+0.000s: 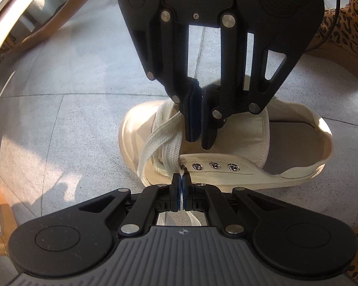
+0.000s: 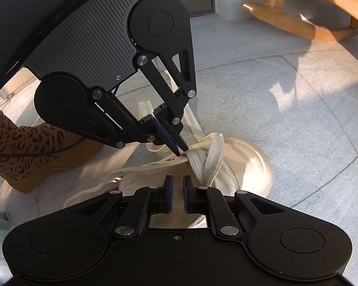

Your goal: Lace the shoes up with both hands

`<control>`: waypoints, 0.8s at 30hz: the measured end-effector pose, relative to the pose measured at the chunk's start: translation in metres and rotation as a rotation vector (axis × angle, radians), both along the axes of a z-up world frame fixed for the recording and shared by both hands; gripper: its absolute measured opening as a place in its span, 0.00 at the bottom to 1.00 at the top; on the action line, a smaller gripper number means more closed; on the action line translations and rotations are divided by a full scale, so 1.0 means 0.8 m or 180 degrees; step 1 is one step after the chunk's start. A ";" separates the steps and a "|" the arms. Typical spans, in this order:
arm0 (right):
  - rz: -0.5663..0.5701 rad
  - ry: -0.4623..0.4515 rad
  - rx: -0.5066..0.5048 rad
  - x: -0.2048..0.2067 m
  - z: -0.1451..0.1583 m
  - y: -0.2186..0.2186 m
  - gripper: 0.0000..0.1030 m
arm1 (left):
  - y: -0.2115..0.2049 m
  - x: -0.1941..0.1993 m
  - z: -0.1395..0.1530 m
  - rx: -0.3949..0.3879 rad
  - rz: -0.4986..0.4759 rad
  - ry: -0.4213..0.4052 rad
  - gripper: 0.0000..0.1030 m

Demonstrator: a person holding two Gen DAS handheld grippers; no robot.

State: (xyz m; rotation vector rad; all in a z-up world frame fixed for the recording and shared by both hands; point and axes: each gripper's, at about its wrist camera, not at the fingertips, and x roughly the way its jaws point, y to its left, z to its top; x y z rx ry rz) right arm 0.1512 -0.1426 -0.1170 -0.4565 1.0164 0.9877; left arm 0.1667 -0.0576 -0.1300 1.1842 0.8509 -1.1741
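A cream canvas shoe [image 1: 250, 131] lies on the grey floor, toe to the left in the left wrist view. Its flat white lace [image 1: 155, 131] crosses over the toe end, and three bare metal eyelets [image 1: 214, 166] follow along the near flap. My left gripper [image 1: 181, 176] is shut on the lace tip [image 1: 181, 172] right at an eyelet. In the right wrist view the left gripper [image 2: 181, 152] reaches in from the upper left, pinching the lace [image 2: 212, 157]. My right gripper [image 2: 177, 183] hovers over the tongue, jaws a narrow gap apart with nothing between; it also shows as right gripper [image 1: 200, 144].
A person's leopard-print boot [image 2: 19, 147] stands beside the shoe's heel, also seen as boot [image 1: 346, 31]. A black cable [image 1: 336, 12] hangs near it. Wooden curved furniture legs [image 2: 286, 21] sit beyond the toe, and a wooden frame [image 1: 35, 23] at far left. Grey floor tiles [image 1: 71, 131] surround the shoe.
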 end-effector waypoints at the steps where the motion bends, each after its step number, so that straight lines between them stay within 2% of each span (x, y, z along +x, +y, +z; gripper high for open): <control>1: -0.0015 -0.0059 -0.0014 0.000 -0.001 0.000 0.08 | 0.000 0.000 0.000 0.0000 -0.0023 -0.0015 0.00; 15: 0.0332 -0.0248 -0.0012 0.004 -0.008 0.019 0.08 | -0.002 0.001 -0.006 0.0009 -0.0190 -0.0112 0.01; 17: 0.0332 -0.0264 -0.0020 0.005 -0.008 0.020 0.06 | 0.018 -0.007 0.000 0.0006 -0.0351 -0.0140 0.01; 19: 0.0320 -0.0271 -0.0024 0.005 -0.008 0.021 0.03 | 0.019 -0.007 -0.001 0.0007 -0.0354 -0.0133 0.01; 24: 0.0244 -0.0240 -0.0020 0.009 -0.006 0.019 0.01 | 0.019 -0.014 0.004 -0.0011 -0.0281 -0.0134 0.10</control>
